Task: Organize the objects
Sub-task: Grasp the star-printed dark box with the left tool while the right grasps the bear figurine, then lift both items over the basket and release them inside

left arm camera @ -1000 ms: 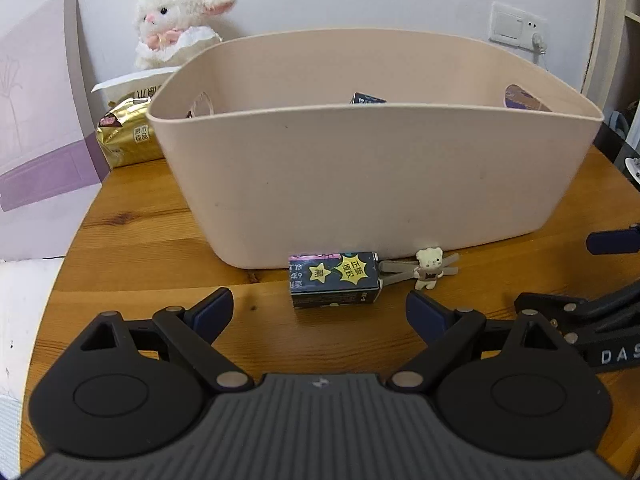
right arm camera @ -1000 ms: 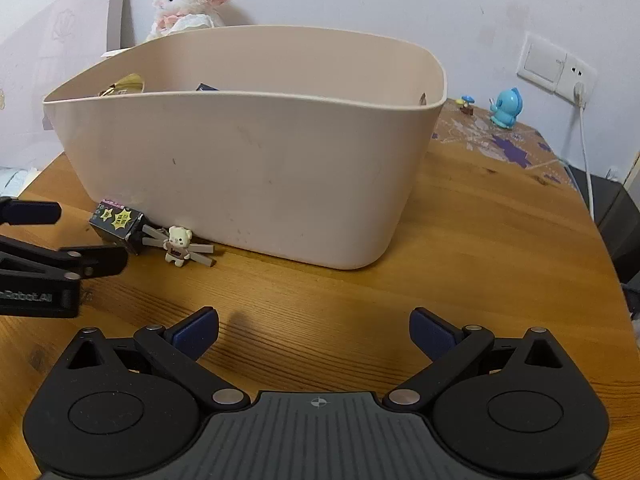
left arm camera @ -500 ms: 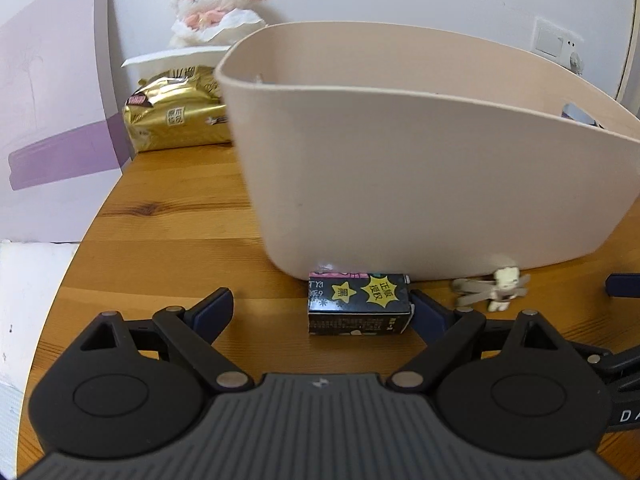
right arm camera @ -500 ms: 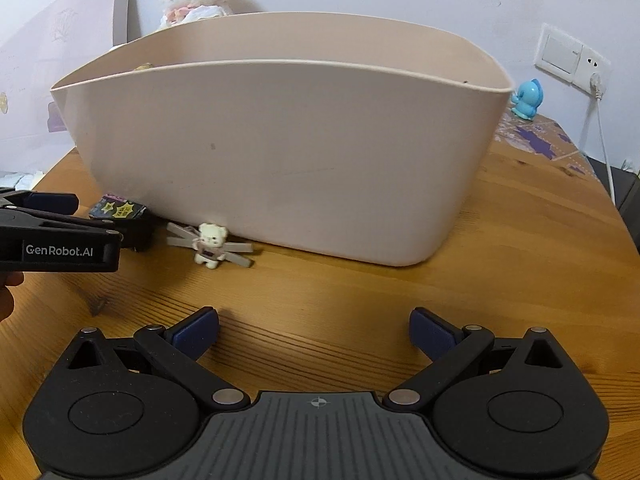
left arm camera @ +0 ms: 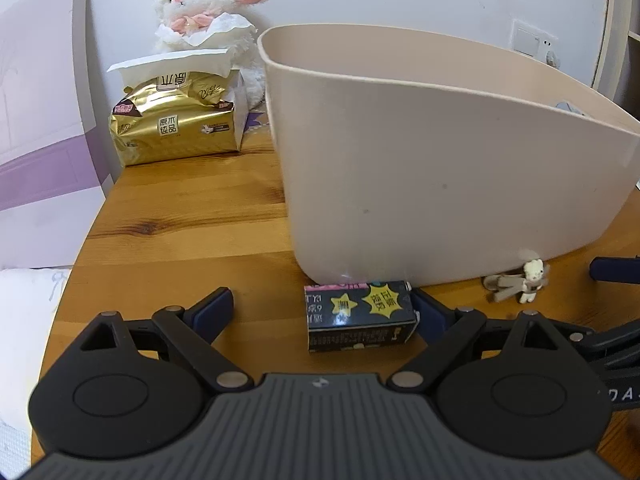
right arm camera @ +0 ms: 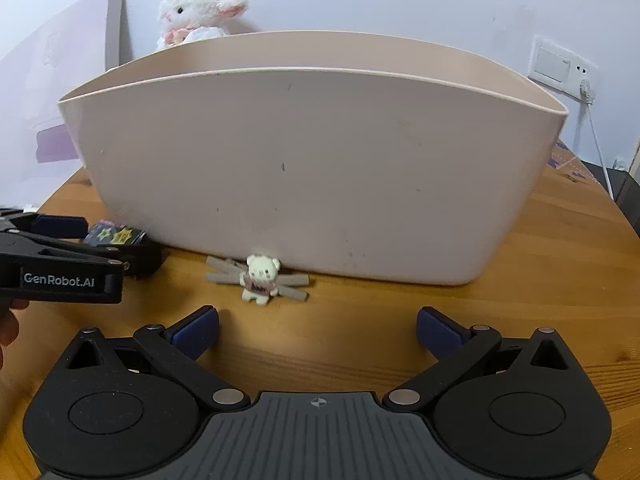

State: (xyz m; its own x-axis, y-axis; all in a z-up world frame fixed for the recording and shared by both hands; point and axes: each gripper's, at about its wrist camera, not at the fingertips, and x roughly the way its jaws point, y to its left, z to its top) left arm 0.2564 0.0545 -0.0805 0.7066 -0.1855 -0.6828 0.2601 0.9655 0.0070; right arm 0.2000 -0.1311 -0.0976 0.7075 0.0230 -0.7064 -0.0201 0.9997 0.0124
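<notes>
A small dark box with yellow star stickers (left arm camera: 358, 314) lies on the wooden table against the foot of a large beige tub (left arm camera: 440, 184). My left gripper (left arm camera: 322, 308) is open, and the box sits between its fingers, close to the right fingertip (left arm camera: 426, 314). A bear-shaped clip (right arm camera: 260, 278) lies in front of the tub (right arm camera: 312, 168), just ahead of my open right gripper (right arm camera: 318, 326). The clip (left arm camera: 520, 282) also shows at the right of the left wrist view. In the right wrist view, the left gripper's arm half hides the box (right arm camera: 114, 236).
A gold tissue pack (left arm camera: 174, 120) and a white plush lamb (left arm camera: 208, 12) stand at the back left of the round table (left arm camera: 180, 232). A purple-and-white panel (left arm camera: 36, 120) leans at the left. A wall socket with a cable (right arm camera: 560, 68) is at the right.
My left gripper has advanced and swung so the star box now lies between its fingers. The right gripper has moved closer to the bear clip, which is now centred ahead of it.
</notes>
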